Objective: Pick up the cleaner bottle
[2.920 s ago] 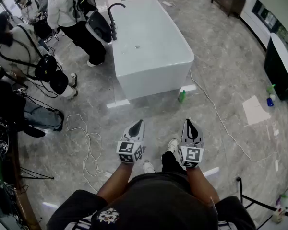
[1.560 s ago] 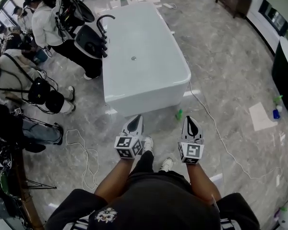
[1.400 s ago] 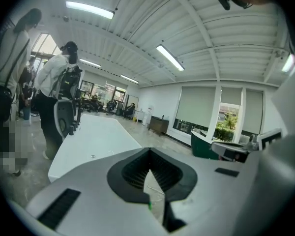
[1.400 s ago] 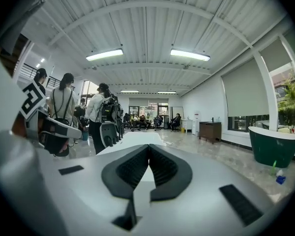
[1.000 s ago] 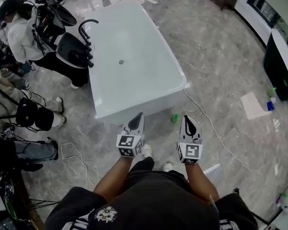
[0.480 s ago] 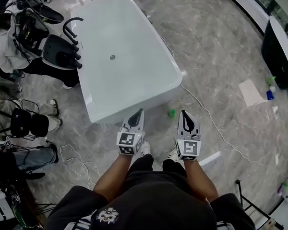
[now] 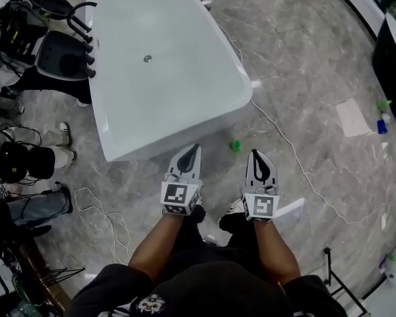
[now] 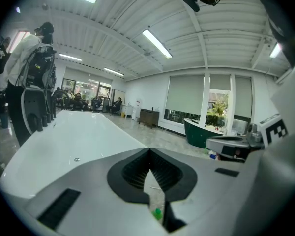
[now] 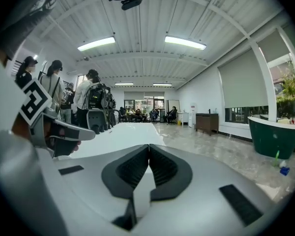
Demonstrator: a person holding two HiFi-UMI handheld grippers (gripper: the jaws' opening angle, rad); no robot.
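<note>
The cleaner bottle [image 7: 235, 146] is small and green and stands on the grey marble floor by the near corner of the white bathtub [image 7: 165, 65]. In the head view it sits ahead of and between my two grippers, touching neither. My left gripper [image 7: 194, 148] is shut and empty, its tip near the tub's wall. My right gripper [image 7: 254, 153] is shut and empty too, just right of the bottle. In the left gripper view the bottle [image 8: 158, 213] shows as a green speck below the closed left gripper [image 8: 149, 150]. The right gripper view shows the closed right gripper [image 9: 148, 146] and no bottle.
A white cable [image 7: 297, 157] runs across the floor right of the bottle. A paper sheet [image 7: 353, 117] and two more bottles [image 7: 383, 114] lie by a dark tub [image 9: 275, 136] at far right. People and black gear [image 7: 26, 157] stand left of the tub.
The view has come closer to the tub's corner and the green bottle, which now lies just ahead between both grippers. Both grippers have sunk and stayed shut.
</note>
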